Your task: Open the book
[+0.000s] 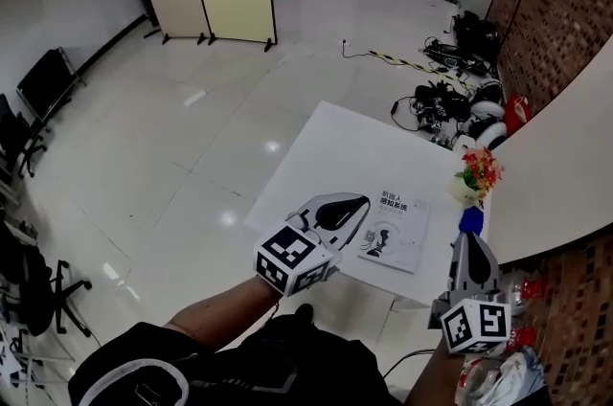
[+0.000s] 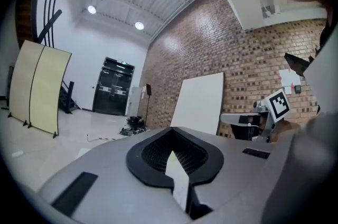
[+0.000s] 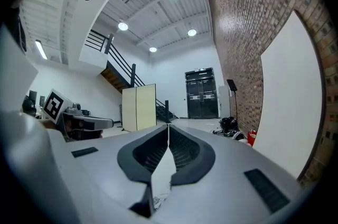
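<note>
Closed book (image 1: 394,229), flat on white table (image 1: 326,155)

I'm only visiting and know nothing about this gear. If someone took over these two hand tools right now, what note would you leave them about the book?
Book: closed, lying flat and cover up on the white table.
Left gripper: jaws together, holding nothing, tip at the book's left edge; I cannot tell whether it touches.
Right gripper: jaws together, holding nothing, to the right of the book and apart from it.
Done: nothing, the cover is not lifted.
Left: the whole job. Probably catch the cover's edge and swing it open.
</note>
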A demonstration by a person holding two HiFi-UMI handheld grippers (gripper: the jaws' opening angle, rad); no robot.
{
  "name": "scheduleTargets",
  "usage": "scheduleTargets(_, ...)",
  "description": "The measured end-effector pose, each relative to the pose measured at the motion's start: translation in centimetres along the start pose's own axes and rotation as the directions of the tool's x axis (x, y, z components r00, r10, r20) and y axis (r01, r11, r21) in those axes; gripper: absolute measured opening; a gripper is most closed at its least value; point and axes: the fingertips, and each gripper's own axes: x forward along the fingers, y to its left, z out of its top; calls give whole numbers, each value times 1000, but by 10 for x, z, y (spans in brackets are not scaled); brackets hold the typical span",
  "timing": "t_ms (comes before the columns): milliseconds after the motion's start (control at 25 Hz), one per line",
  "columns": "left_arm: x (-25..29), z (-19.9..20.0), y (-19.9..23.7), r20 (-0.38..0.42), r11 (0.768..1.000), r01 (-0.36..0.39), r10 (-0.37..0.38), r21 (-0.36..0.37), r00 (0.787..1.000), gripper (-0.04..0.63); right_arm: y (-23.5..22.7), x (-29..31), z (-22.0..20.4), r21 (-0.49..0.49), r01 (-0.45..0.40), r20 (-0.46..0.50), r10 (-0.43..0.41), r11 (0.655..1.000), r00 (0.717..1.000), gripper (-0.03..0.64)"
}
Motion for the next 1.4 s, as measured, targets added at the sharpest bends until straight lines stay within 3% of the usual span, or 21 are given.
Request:
scheduleTargets(240, 39, -12, 32, -36, 999, 37, -38, -24, 999, -3, -14, 44, -12, -2, 19, -44, -19, 1000, 999, 2)
scheduleTargets(400, 64, -28, 50, -83, 999, 14, -17, -45, 996, -3, -34, 72, -37, 1, 20, -110, -20, 1000, 994, 3)
scheduleTargets(560, 95, -56, 59, -143, 996, -7, -6, -91, 990, -5, -63, 102, -86, 43, 6, -220, 4, 999, 975, 3)
scheduleTargets(760, 128, -115, 70, -250, 984, -82, 41, -156, 967, -5, -91, 124, -171, 158, -5, -367, 63, 987, 928, 9)
scheduleTargets(800, 134, -129, 70, -271, 980, -93, 42, -177, 962, -5, -94, 127, -188, 186, -10, -395, 84, 983, 915, 51)
scheduleTargets(1000, 145, -204, 75, -421, 970, -181, 97, -163, 902, -3, -104, 127, -274, 265, 7, -553, 146, 964, 820, 80)
scheduleTargets(1200, 142, -266, 83, -536, 949, -249, 111, -193, 837, -5, -109, 121, -339, 316, 89, -664, 153, 945, 732, 91)
scheduleTargets(1400, 138, -304, 87, -617, 950, -243, 73, -197, 784, -5, -105, 117, -368, 334, 152, -717, 147, 930, 682, 91)
